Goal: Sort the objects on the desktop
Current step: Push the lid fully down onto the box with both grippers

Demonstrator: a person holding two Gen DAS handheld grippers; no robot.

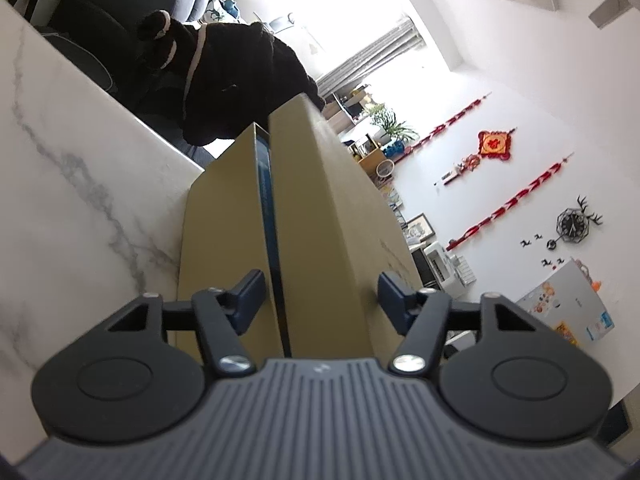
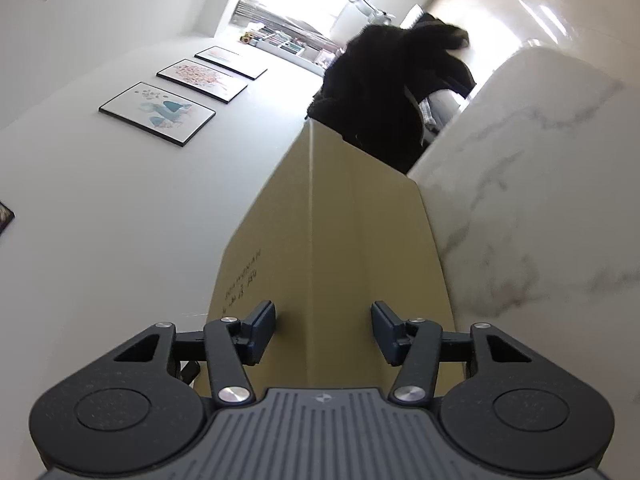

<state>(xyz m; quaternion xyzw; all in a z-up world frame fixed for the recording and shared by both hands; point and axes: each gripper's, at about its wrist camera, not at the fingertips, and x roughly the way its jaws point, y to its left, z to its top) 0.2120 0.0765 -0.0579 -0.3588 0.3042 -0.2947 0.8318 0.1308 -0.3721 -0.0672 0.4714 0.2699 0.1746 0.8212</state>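
Cardboard box [image 1: 328, 216], tan, rectangular, dark blue item in top slot, stands on white marble bench [image 1: 80, 200], directly ahead of both grippers. Left hand-held gripper [image 1: 320, 292] straddles box end, pads apart, contact unclear. Right hand-held gripper [image 2: 323, 330] likewise astride opposite end, grip unclear. Black-clad person [image 1: 236, 80] beyond box.

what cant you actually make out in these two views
- Left wrist view: the cardboard box shows only a dark blue edge in its slot; the box walls hide the rest of that item.
- Right wrist view: the print on the box is too small and skewed to read.
- Both views: whether either hand-held gripper, left or right, presses on the box; its pads sit at the box sides, contact unclear.
- The person in black is dark and backlit.
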